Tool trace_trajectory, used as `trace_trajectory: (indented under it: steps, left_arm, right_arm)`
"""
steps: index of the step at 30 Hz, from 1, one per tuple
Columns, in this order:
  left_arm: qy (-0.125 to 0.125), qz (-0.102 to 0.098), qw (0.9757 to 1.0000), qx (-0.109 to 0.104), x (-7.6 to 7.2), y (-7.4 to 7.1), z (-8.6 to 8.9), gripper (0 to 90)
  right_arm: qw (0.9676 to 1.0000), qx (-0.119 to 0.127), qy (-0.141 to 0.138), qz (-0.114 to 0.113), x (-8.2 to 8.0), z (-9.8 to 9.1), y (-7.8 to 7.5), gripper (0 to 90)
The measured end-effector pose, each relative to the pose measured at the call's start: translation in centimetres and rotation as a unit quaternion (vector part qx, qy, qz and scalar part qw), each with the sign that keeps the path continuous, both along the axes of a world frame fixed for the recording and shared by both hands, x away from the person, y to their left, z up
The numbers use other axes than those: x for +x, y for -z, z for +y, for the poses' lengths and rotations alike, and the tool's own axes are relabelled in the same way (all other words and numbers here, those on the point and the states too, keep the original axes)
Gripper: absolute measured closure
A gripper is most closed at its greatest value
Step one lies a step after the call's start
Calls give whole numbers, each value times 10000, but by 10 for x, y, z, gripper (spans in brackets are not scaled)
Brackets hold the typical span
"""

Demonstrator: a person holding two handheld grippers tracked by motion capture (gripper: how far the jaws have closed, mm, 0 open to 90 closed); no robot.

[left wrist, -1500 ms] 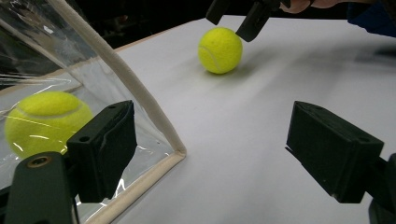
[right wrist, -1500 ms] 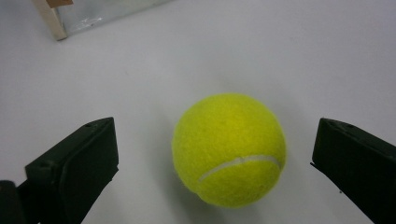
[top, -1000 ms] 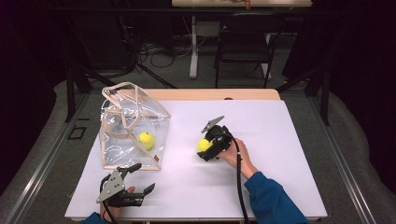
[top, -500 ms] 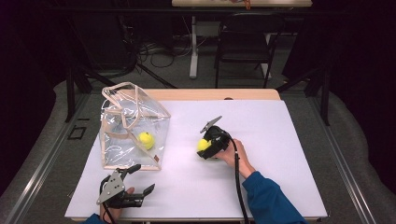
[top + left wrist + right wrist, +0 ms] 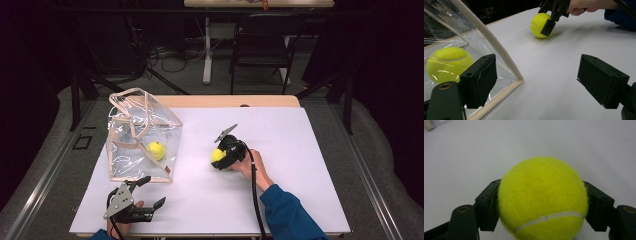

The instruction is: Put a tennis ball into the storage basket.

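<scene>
The worktop (image 5: 300,150), covered in white, is broad and mostly bare, with wide open room to the right and toward the far wooden edge, and a narrower strip along the near edge where the person's hands come in. On its left part stands the clear bag (image 5: 142,135), soft-walled with cream piping and its mouth facing up; one tennis ball in the bag (image 5: 156,150) rests low against the near wall. Near the middle, the right tongs (image 5: 220,156) have just been closing and now pinch the loose tennis ball (image 5: 542,198) from both sides, the ball low at the worktop surface; whether it touches cannot be told. The left tongs (image 5: 150,192) lie released and holding nothing, just before the bag's near corner. The likely trouble: the pads grip a round, fuzzy ball near its widest part, so a quick lift or tilt could squeeze it out and send it rolling off an edge. The floppy rim could also catch the ball and tip the bag unless the left tongs steady it.
</scene>
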State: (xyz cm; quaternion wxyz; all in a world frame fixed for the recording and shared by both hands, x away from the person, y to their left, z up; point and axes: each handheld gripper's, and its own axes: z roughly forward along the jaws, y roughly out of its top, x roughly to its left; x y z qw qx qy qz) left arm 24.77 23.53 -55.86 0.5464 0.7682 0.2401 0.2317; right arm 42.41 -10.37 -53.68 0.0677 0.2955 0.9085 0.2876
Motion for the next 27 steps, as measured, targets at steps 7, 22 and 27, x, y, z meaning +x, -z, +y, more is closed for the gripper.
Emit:
trace_trajectory:
  steps: [7, 22, 27]
  left_arm:
    - [-3, 1, 10000, 15, 0, 0, 0, 158]
    - [24, -15, 10000, 10, 0, 0, -1, 158]
    - [26, -19, 10000, 18, -1, -1, -1, 158]
  right_arm:
    - [9999, 23, -111, -51, -2, 0, -3, 262]
    - [9997, -31, -169, -191, -11, -2, -25, 262]
    - [9996, -36, -210, -195, -12, 0, -29, 263]
